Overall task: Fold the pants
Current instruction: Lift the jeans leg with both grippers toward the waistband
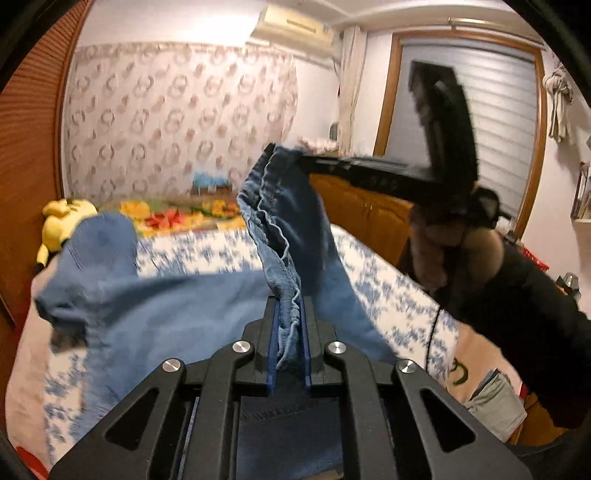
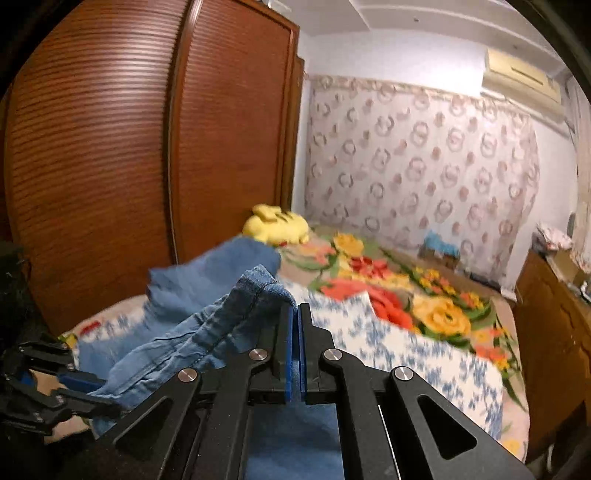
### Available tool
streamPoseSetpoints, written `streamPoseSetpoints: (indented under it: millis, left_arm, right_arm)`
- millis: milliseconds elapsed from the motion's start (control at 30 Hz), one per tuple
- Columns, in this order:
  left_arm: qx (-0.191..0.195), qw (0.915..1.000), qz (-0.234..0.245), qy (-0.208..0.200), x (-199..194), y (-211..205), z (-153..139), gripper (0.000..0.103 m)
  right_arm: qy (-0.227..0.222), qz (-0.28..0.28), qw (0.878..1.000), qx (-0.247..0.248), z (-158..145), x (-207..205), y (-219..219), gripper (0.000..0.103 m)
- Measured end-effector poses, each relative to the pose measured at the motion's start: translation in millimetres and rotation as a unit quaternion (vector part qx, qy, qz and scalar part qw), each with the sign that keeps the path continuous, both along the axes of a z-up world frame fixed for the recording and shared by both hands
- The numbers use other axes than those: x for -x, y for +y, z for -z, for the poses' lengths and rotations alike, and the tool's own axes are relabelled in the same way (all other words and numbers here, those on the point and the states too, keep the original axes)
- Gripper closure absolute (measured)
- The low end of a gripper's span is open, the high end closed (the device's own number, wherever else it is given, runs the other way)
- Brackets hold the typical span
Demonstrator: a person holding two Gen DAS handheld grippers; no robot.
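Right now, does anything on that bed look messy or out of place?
Only the jeans: they hang bunched and twisted between the left gripper and right gripper, one leg flopped across the bed. A yellow plush toy lies near the wardrobe.

Bed (image 1: 388, 291) (blue-floral sheet) carries pants (image 1: 177, 306) and yellow plush (image 2: 275, 223).

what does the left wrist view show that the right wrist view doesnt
Only the left wrist view shows the window with its blinds, the person's hand holding the right gripper, and the waistband bunched between the left gripper's jaws.

Only the right wrist view shows the wooden wardrobe doors in full.

Both show the blue pants lifted over the bed, each gripper shut on them, the yellow plush toy, the floral blanket, the patterned curtain and the air conditioner.
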State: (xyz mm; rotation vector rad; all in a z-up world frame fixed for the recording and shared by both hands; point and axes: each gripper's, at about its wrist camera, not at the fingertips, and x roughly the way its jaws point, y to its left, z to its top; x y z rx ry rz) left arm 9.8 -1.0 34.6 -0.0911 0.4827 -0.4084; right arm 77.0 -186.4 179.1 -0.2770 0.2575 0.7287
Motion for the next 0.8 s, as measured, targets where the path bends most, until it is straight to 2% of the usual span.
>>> streamPoseSetpoints:
  millis: [133, 333, 467, 800]
  left_arm:
    - [0.001, 0.9995, -0.022, -0.023, 14, 22, -18, 0.092]
    - [0.006, 0.9978, -0.064, -0.015, 31, 60, -13, 0.092]
    - [0.006, 0.9965, -0.084, 0.006, 39, 78, 5, 0.092]
    - [0.004, 0.9881, -0.124, 0.091, 40, 107, 78, 0.092]
  right_arm:
    - [-0.012, -0.016, 1.0, -0.009, -14, 5, 16, 0.101]
    - [-0.007, -0.041, 0.999, -0.006, -9, -4, 63, 0.101]
    - [0.015, -0.061, 0.998, 0.002, 14, -27, 84, 0.101]
    - [0.073, -0.076, 0.993, 0.06, 71, -54, 136, 0.101]
